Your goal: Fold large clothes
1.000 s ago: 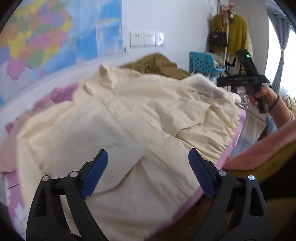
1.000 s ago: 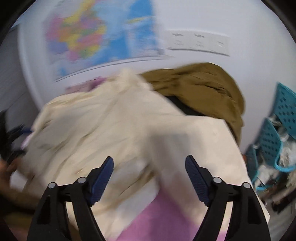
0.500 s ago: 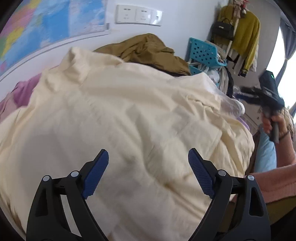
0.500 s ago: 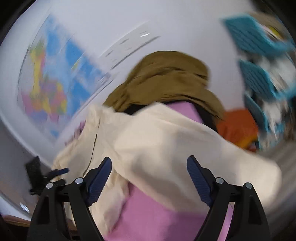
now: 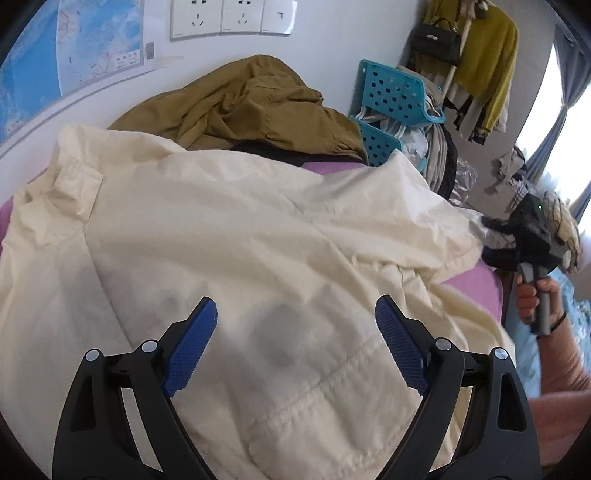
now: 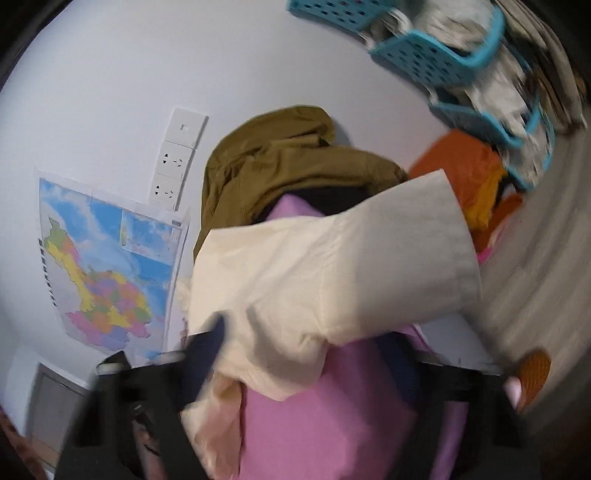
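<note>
daylit from bright window [image 5: 550,122] at 2 o'clock; sharp left view, motion-blurred right view; fisheye-bent, dark-vignetted edges.

Left wrist view sits close above the cream cotton jacket [image 5: 258,240], angled down past it toward the white wall. Right wrist view is rolled sideways, low at the bed's edge, very near a cream sleeve. Both share the crumpled olive-brown jacket [image 5: 251,103] [image 6: 295,162], white wall sockets [image 5: 229,16] [image 6: 177,158] and blue perforated plastic baskets [image 5: 395,88] [image 6: 424,55].

Bedroom clutter
Map [image 5: 74,48] hanging at ten o'clock; baskets [image 5: 395,96] and yellow sweater [image 5: 487,59] sitting at two.
</note>
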